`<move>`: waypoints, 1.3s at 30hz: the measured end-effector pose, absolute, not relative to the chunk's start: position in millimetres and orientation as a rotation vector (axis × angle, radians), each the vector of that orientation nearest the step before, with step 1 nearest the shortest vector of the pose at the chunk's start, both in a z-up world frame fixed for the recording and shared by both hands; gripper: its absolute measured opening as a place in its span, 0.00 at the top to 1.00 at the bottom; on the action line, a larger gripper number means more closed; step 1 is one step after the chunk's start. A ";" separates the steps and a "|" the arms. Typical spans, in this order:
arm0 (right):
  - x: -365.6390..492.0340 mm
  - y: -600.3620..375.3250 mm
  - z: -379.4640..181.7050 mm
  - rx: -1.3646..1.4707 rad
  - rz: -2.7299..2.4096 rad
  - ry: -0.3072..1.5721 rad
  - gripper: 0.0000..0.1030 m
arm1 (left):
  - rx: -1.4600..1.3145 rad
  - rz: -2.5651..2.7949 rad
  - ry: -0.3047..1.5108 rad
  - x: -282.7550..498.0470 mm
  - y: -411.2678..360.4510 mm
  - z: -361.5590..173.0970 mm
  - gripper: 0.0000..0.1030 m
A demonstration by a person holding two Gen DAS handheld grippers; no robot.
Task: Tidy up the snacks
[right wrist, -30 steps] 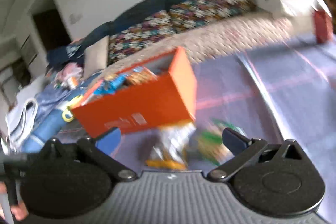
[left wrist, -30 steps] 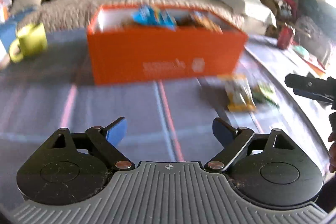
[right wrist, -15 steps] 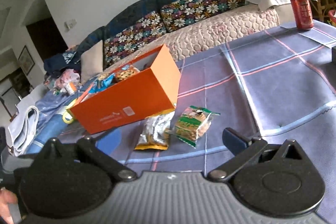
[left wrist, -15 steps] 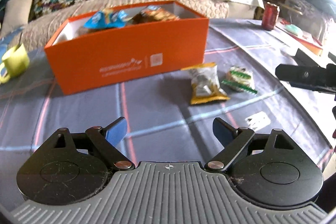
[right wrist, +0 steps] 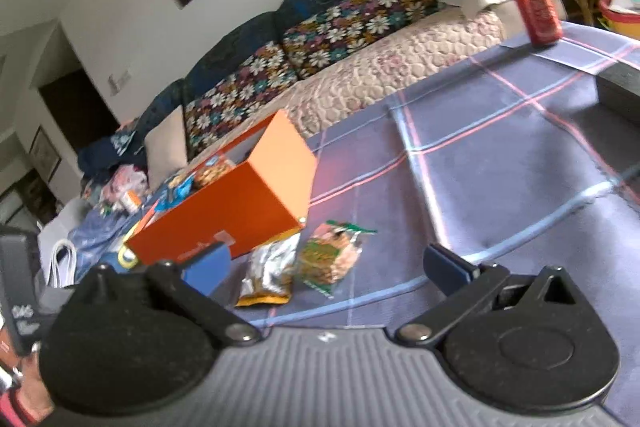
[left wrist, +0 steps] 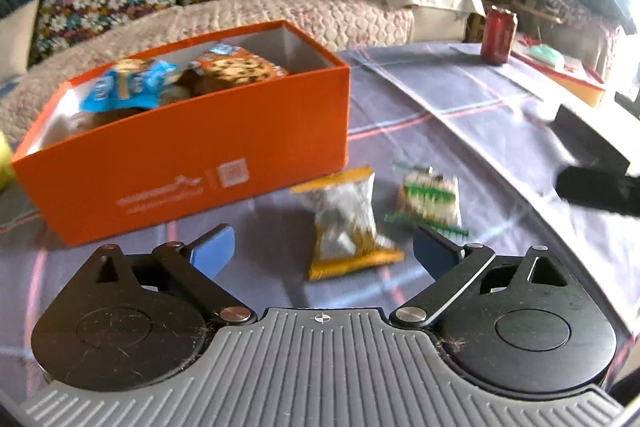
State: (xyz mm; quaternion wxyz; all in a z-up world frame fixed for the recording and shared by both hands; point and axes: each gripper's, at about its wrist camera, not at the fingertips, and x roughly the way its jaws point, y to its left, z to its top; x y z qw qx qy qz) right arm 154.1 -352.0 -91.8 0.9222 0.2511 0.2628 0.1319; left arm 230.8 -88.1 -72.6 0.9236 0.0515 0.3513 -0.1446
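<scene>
On the bench (left wrist: pixel 460 95), which wears a blue-grey cloth crossed by pink and pale lines, an orange box (left wrist: pixel 192 155) stands open-topped with snack packets already inside — a blue packet (left wrist: pixel 128 85) toward its left and a cookie packet (left wrist: pixel 236 69) beside it. Just in front of the box's right corner lie two loose snacks, flat on the cloth: a silver packet with yellow ends (left wrist: pixel 346 223), its top edge very near the box wall, and a green-trimmed packet (left wrist: pixel 426 197) just beside it to the right, the two close but whether they touch is blurred.

The left gripper (left wrist: pixel 322 253) hangs above the cloth near the silver packet, its jaws having just been opening — they stand wide, with nothing between the blue fingers (left wrist: pixel 212 251), though the packet's lower end shows in the gap beyond them. The right gripper (right wrist: pixel 326 271) is spread wide too and carries nothing; in its view the same two packets (right wrist: pixel 268 275) (right wrist: pixel 332 257) lie ahead between its fingertips, clear of them.

A red can (left wrist: pixel 498 35) stands upright at the far edge of the bench, well apart from the snacks. Behind it runs a sofa (right wrist: pixel 360 27) with flowered cushions.
</scene>
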 end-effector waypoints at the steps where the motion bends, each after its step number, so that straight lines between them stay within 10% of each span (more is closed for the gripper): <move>1: 154.6 -353.9 -92.0 0.521 0.267 0.541 0.00 | 0.098 -0.309 0.734 240.2 -91.2 -75.1 0.27; 4: 155.2 -356.8 -92.2 0.527 0.258 0.543 0.00 | 0.128 -0.286 0.777 264.2 -100.4 -88.6 0.34; 8: 157.8 -353.7 -93.3 0.510 0.260 0.561 0.00 | 0.100 -0.303 0.818 282.6 -98.4 -105.7 0.89; 11: 162.6 -348.6 -95.7 0.489 0.254 0.588 0.00 | 0.026 -0.301 0.823 282.3 -84.5 -106.3 0.97; 39: 227.8 -248.1 -117.3 0.082 0.419 0.682 0.00 | 0.053 -0.172 0.816 182.9 16.5 -112.0 0.45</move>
